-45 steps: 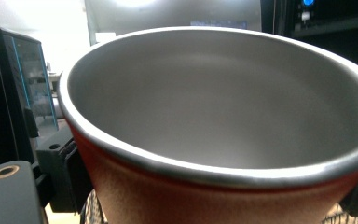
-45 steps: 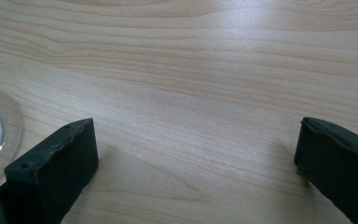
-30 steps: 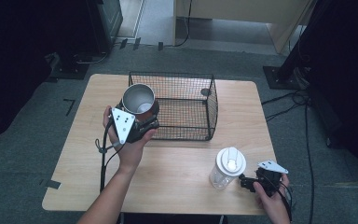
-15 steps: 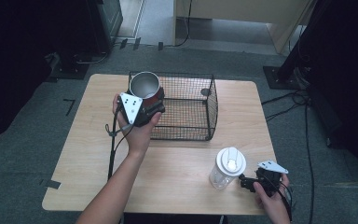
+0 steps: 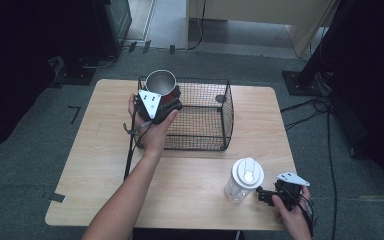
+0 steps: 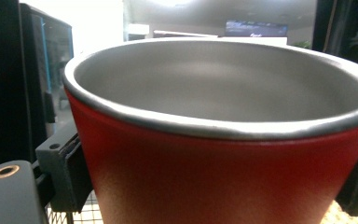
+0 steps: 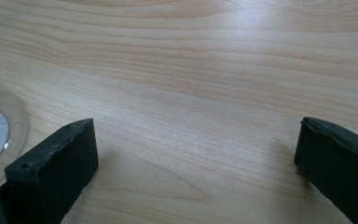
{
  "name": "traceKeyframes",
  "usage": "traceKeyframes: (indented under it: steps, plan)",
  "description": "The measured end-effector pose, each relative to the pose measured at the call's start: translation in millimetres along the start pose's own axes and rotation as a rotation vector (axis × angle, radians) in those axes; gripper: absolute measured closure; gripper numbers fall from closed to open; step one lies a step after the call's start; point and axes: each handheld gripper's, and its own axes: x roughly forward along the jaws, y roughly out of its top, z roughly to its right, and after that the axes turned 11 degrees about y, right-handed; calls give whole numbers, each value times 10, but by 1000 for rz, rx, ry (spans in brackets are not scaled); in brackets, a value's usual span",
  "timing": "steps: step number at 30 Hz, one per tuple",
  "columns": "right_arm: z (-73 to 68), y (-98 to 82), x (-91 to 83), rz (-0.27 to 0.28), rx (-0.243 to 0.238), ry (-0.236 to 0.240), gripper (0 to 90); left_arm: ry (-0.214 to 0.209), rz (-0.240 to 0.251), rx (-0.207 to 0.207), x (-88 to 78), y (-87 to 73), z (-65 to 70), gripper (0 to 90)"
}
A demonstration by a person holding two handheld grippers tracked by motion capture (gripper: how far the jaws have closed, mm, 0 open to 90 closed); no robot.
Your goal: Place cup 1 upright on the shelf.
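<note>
My left gripper (image 5: 166,102) is shut on a red cup (image 5: 161,85) with a steel inside, held upright above the left rim of the black wire basket (image 5: 200,131). In the left gripper view the red cup (image 6: 223,154) sits squeezed between the two jaws. A clear plastic bottle with a white lid (image 5: 243,178) stands at the table's front right. My right gripper (image 5: 264,195) rests open on the table just right of the bottle. In the right gripper view its jaws stand wide apart over bare wood, with the bottle's clear base (image 7: 0,130) at the left edge.
A small dark object (image 5: 220,98) lies at the basket's back right. The wooden table (image 5: 100,165) has bare room at front left. Cables and black stands lie on the grey floor around it.
My left gripper has carried the red cup up and to the right, from beside the basket's left wall to above its rim. The right gripper and the bottle have stayed put.
</note>
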Motion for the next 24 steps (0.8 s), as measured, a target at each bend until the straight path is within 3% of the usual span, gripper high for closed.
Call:
traceKeyframes:
  steps: [8,12,14,20,24]
  plan:
    - [2,0,-1,1,2,2,0,24,-52,20,177,-86,27,84]
    - [3,0,-3,2,3,3,0,79,-110,62,227,-98,39,84]
    - [3,0,-3,2,4,4,0,65,-121,36,279,-143,33,84]
    - [6,0,-4,5,6,5,0,41,-153,23,359,-208,57,83]
    - [8,-1,-4,5,5,5,0,62,-176,31,407,-251,57,83]
